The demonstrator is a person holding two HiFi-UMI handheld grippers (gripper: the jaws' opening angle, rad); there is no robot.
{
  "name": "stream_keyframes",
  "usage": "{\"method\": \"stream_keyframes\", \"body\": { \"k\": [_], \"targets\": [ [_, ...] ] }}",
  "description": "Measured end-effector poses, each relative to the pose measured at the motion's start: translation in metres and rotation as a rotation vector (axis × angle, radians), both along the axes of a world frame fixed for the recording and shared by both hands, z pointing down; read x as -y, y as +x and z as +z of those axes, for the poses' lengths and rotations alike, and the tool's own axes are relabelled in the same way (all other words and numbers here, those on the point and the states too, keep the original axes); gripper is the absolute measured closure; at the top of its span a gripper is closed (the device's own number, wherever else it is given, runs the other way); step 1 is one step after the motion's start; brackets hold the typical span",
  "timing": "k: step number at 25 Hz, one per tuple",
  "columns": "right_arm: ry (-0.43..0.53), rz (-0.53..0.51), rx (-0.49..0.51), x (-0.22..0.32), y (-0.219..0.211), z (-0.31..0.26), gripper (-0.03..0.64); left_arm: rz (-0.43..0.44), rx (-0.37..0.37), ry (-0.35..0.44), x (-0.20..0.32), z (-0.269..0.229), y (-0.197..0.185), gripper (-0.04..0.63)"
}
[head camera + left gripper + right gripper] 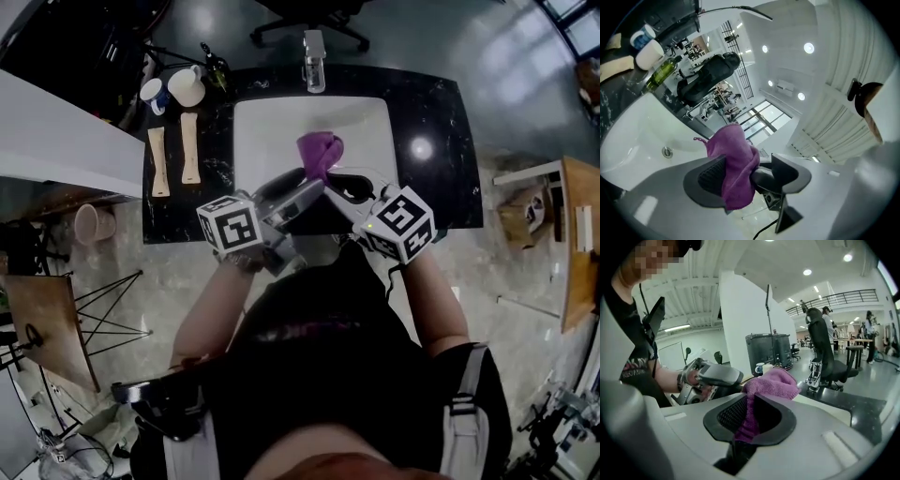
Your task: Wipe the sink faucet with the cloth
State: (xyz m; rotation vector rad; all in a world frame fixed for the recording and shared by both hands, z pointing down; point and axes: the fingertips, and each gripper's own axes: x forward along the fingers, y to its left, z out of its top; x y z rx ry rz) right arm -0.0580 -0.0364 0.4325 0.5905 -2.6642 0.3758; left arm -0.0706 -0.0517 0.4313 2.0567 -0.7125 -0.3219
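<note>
The purple cloth point(321, 155) hangs bunched over the white sink point(262, 141), well short of the chrome faucet point(314, 58) at the basin's far rim. My right gripper point(335, 185) is shut on the cloth point(771, 383), whose fold is pinched between the dark pads. My left gripper point(302, 194) reaches in from the left beside it, and its jaws stand wide open. In the left gripper view the cloth point(736, 164) drapes down between those jaws, lying against the left pad point(710, 176). The far pad stays clear of the cloth.
On the black marble counter point(441, 141), left of the basin, are a cream mug point(186, 86), a blue-and-white cup point(153, 92), a green bottle point(214, 64) and two long wooden pieces point(159, 161). An office chair point(309, 14) stands behind the counter.
</note>
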Motion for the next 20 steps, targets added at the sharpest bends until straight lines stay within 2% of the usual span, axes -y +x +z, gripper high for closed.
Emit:
{"method": "stream_keyframes", "body": {
  "k": [4, 7, 11, 16, 20],
  "targets": [
    [0.068, -0.05, -0.072, -0.018, -0.013, 0.006, 0.555, 0.007, 0.009, -0.006, -0.003, 0.004, 0.003, 0.324],
    [0.053, -0.061, -0.069, -0.025, -0.017, 0.009, 0.552, -0.025, 0.022, -0.015, -0.006, 0.009, -0.001, 0.422],
    [0.016, -0.053, -0.037, -0.031, -0.017, 0.012, 0.538, -0.056, 0.016, -0.022, -0.009, 0.013, -0.005, 0.479],
    [0.001, 0.009, 0.067, -0.034, -0.011, 0.004, 0.532, -0.126, 0.001, -0.037, -0.009, 0.017, -0.024, 0.518],
    [-0.126, 0.114, 0.246, -0.038, 0.013, 0.001, 0.579, -0.157, -0.013, -0.029, -0.011, 0.019, -0.038, 0.523]
  ]
}}
